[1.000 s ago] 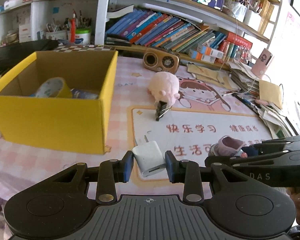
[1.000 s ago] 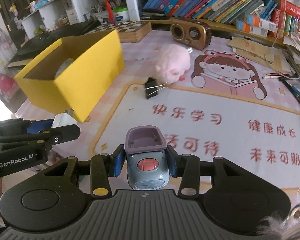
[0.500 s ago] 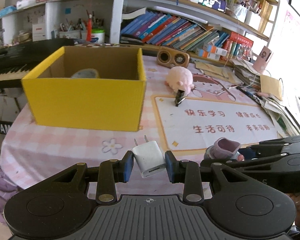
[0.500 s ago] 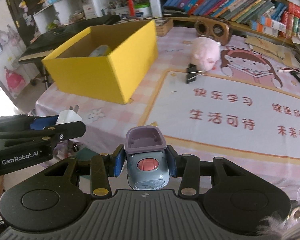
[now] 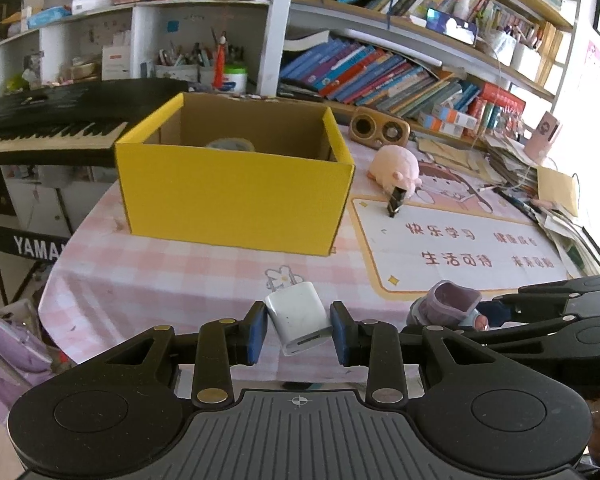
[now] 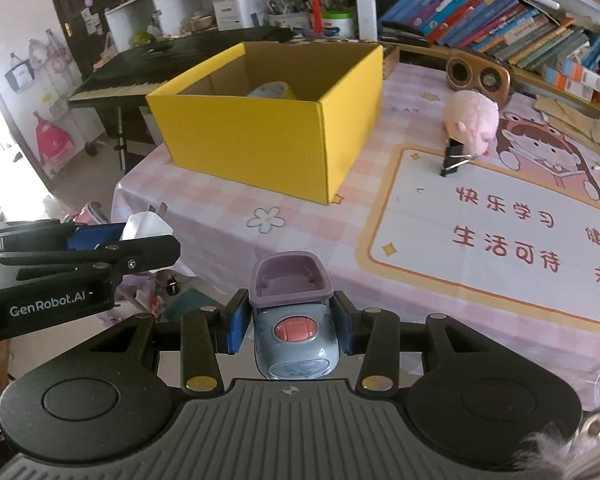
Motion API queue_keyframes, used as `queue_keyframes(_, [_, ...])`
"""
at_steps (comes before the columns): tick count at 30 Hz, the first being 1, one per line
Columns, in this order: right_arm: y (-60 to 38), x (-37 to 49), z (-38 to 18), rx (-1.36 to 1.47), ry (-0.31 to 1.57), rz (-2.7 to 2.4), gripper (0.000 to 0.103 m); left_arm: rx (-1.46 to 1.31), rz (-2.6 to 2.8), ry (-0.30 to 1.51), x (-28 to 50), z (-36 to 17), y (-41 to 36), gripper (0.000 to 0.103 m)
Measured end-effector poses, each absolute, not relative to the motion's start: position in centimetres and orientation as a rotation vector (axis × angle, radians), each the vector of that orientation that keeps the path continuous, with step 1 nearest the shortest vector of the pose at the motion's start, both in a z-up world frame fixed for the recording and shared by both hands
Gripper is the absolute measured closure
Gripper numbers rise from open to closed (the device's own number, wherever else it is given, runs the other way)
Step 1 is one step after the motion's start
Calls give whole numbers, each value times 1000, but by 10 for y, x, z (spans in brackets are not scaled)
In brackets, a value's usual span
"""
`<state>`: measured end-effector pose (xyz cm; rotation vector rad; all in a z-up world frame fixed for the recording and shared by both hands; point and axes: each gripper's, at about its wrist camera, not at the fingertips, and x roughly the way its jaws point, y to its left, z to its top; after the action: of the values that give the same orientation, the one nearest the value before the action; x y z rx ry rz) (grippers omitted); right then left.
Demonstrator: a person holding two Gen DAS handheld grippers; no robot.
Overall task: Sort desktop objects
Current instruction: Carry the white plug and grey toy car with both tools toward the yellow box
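Your left gripper (image 5: 299, 330) pinches the white USB charger (image 5: 300, 317) and your right gripper (image 6: 291, 322) clamps the grey-blue toy car (image 6: 295, 335), both at lower centre, carried clear of the table for the yellow box (image 5: 236, 196) at centre frame.

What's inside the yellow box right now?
A roll of tape shows above the yellow box's near wall. The wall hides the box floor, so anything else inside can't be seen.

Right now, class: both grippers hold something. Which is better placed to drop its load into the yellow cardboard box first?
Probably the left gripper, holding the white plug-in charger: the yellow cardboard box lies nearly straight ahead of it, but ahead-left of the right gripper.
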<state>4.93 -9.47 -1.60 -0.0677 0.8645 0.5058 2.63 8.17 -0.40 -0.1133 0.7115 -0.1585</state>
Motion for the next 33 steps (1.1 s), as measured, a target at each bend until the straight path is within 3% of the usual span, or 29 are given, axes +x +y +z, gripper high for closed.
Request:
queue_keyframes(22, [-62, 46, -11, -100, 838, 537, 63, -136, -127, 690, 21, 0, 110, 71])
queue_keyframes(33, [-47, 80, 10, -106, 780, 569, 63, -143, -98, 602, 60, 27, 127, 71])
